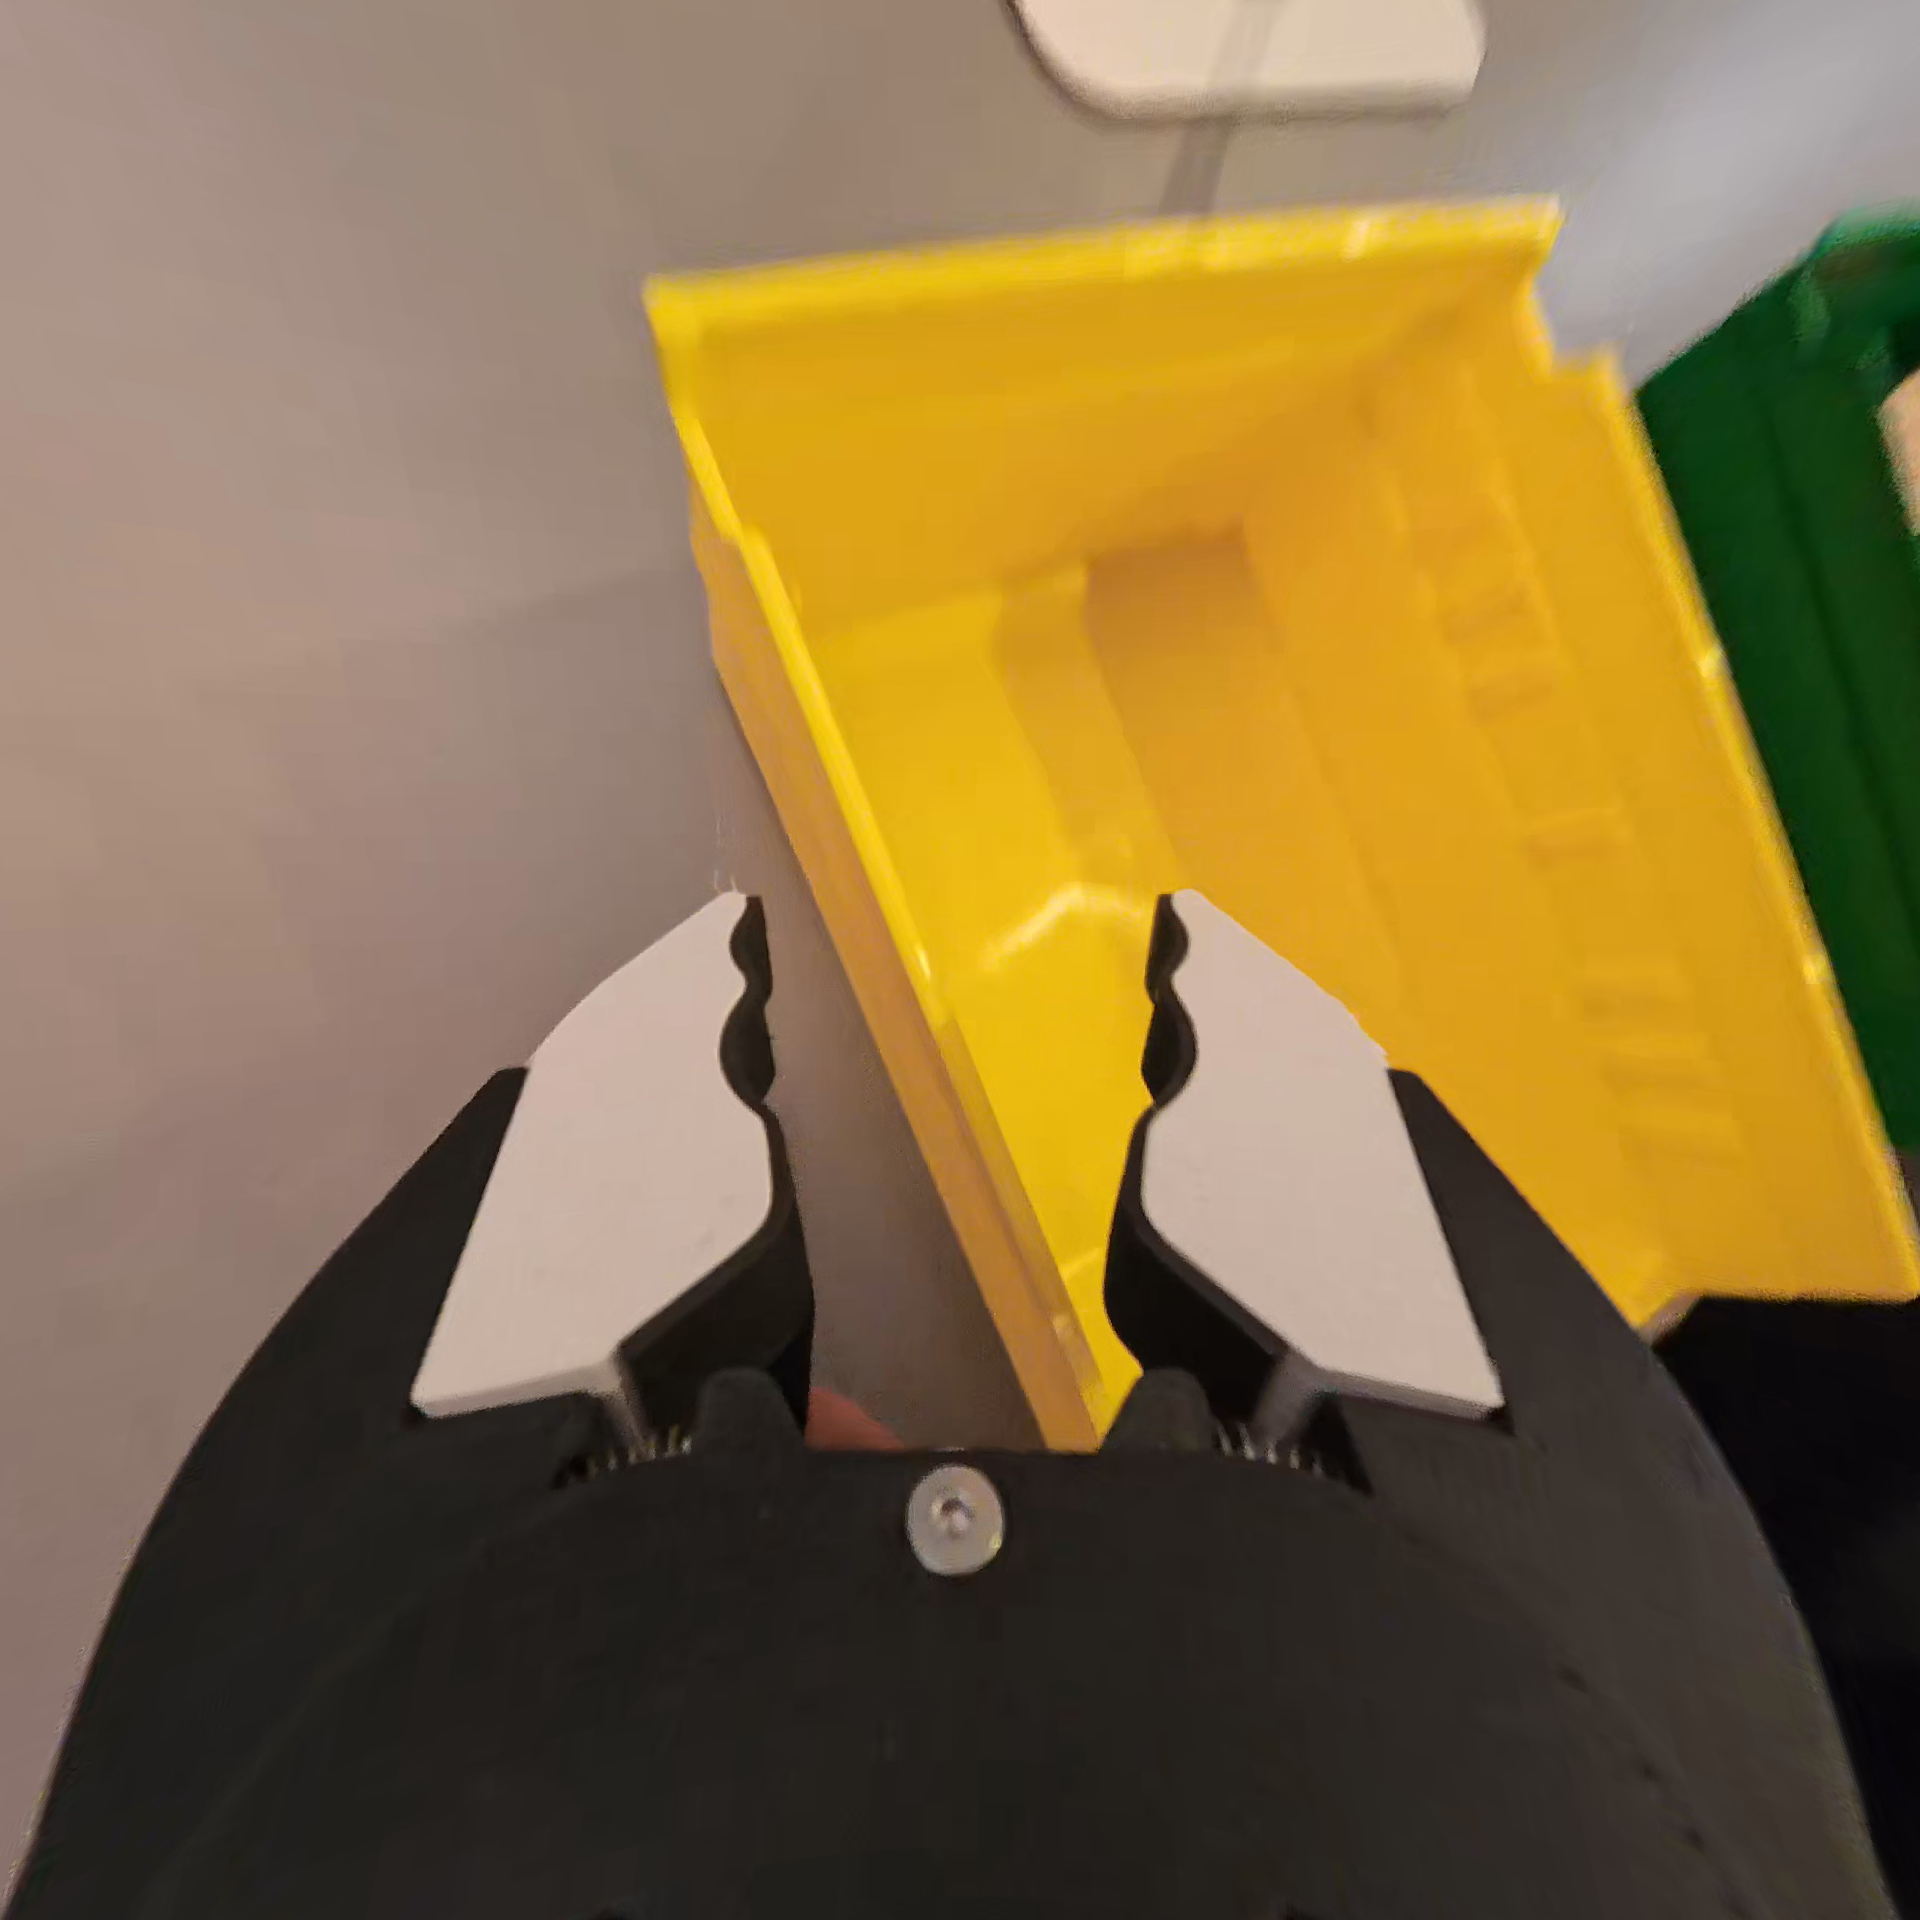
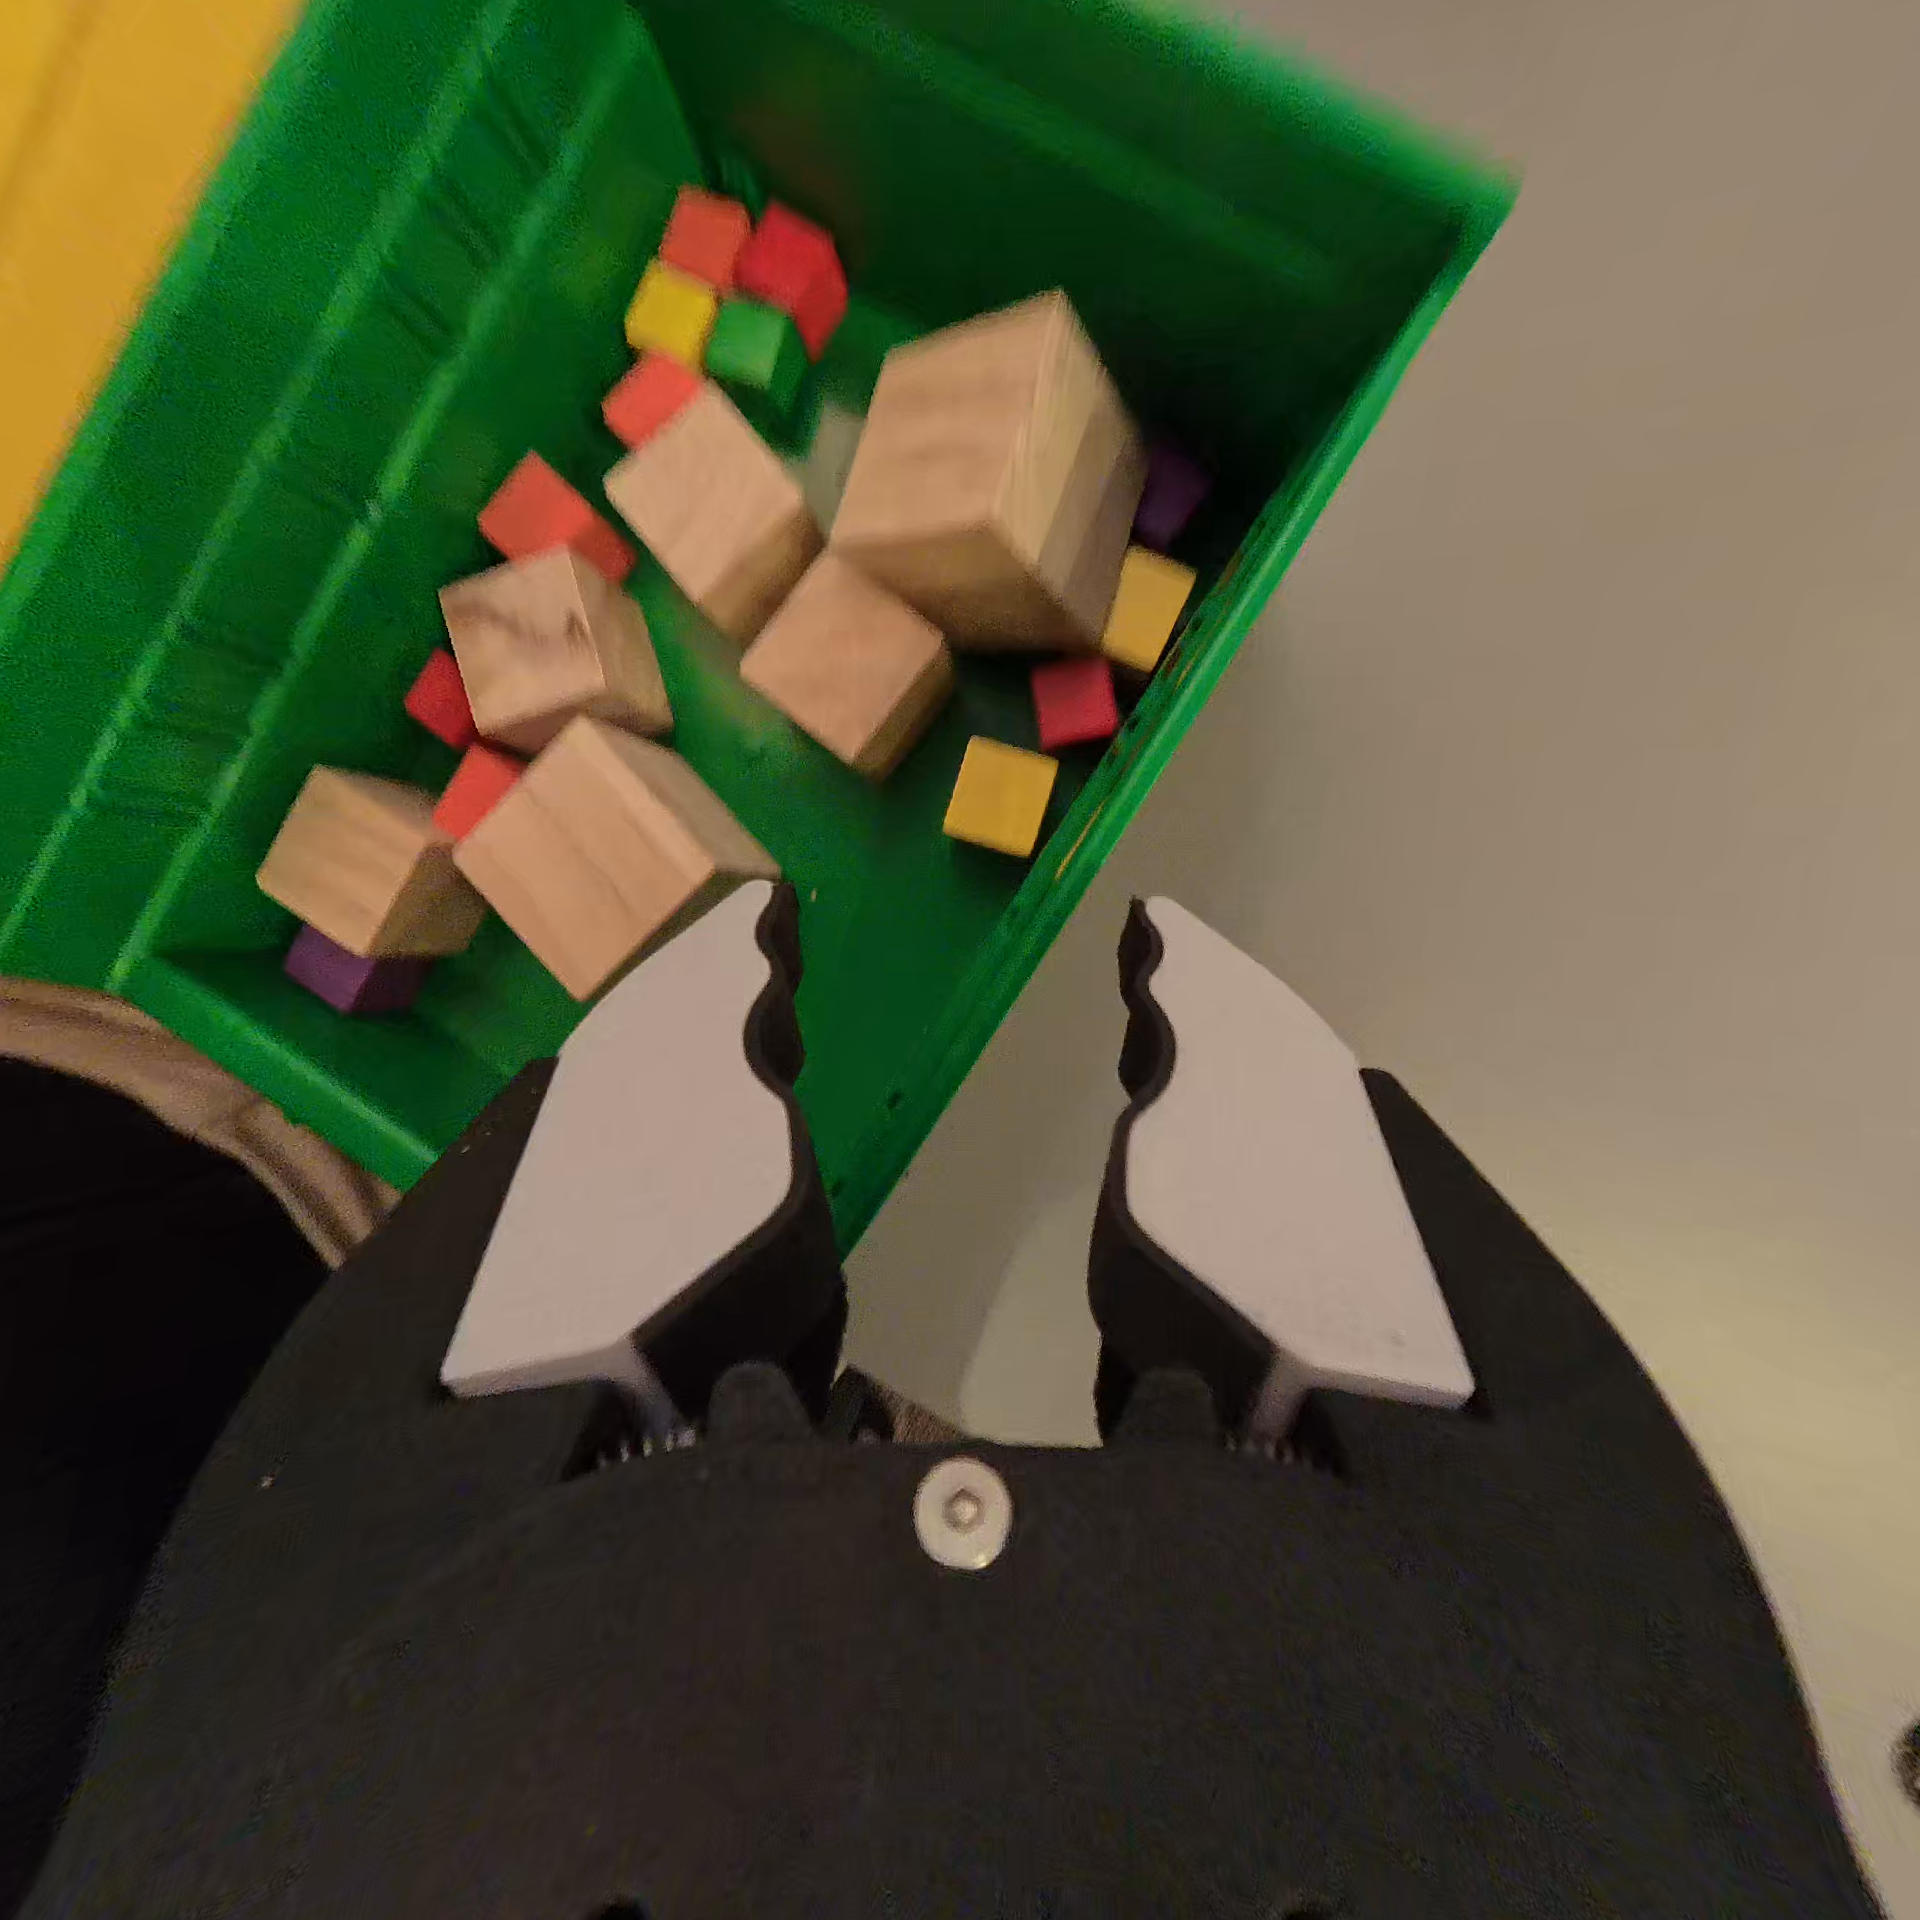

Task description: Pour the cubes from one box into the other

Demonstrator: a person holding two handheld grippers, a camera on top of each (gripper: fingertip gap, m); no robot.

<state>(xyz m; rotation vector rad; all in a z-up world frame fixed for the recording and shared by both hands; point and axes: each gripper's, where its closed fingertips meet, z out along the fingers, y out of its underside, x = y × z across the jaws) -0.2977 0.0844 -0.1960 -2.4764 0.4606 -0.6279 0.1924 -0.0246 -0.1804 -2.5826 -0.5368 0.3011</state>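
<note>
The yellow box [image 1: 1143, 468] is empty and lies on the grey table in the left wrist view. My left gripper [image 1: 958, 904] is open, with the box's near left wall running between its fingers. The green box [image 2: 364, 416] holds several plain wooden cubes [image 2: 987, 468] and several small coloured cubes [image 2: 1000, 795]. My right gripper [image 2: 958, 902] is open, its fingers on either side of the green box's right wall. The green box also shows at the right edge of the left wrist view [image 1: 1787, 623], right beside the yellow box. A yellow strip of the yellow box [image 2: 94, 208] shows beside the green one.
A white object with a cord [image 1: 1247, 52] lies on the grey table [image 1: 312, 623] beyond the yellow box. A beige and dark shape [image 2: 156, 1049] sits at the near left of the green box. Both views are blurred.
</note>
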